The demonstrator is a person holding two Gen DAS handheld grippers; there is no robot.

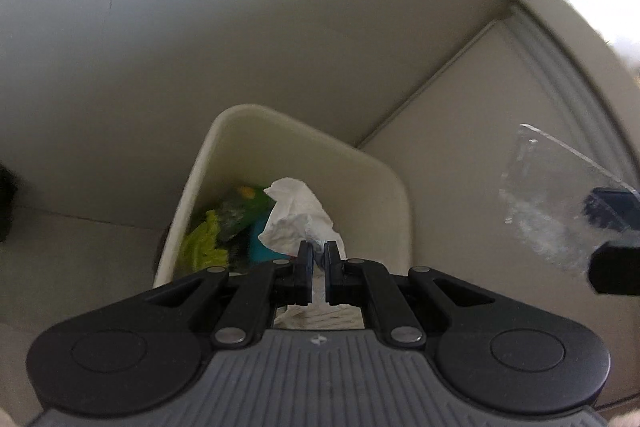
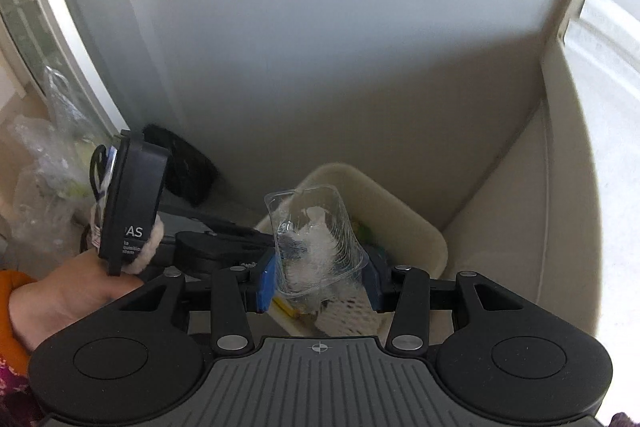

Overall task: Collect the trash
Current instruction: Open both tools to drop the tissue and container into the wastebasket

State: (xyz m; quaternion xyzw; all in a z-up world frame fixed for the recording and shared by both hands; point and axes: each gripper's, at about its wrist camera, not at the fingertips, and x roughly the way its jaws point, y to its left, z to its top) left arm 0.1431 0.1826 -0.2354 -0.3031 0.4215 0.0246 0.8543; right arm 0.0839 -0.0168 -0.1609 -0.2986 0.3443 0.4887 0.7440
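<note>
A cream waste bin (image 1: 372,179) stands in the corner of a wall and a cabinet. Inside lie green and yellow wrappers (image 1: 224,223) and something teal. My left gripper (image 1: 319,251) is shut on a crumpled white tissue (image 1: 296,215), held just over the bin's near side. In the right wrist view the same bin (image 2: 404,223) sits below my right gripper (image 2: 320,281), which is shut on a clear plastic cup (image 2: 316,239) pinched between its blue pads (image 2: 266,283). The cup (image 1: 560,195) also shows at the right edge of the left wrist view.
A person's hand (image 2: 60,295) with an orange sleeve holds the left gripper's black body (image 2: 134,203). Clear plastic bags (image 2: 44,183) and a dark furry object (image 2: 188,171) lie on the floor at the left. A cream cabinet (image 2: 520,207) stands to the right of the bin.
</note>
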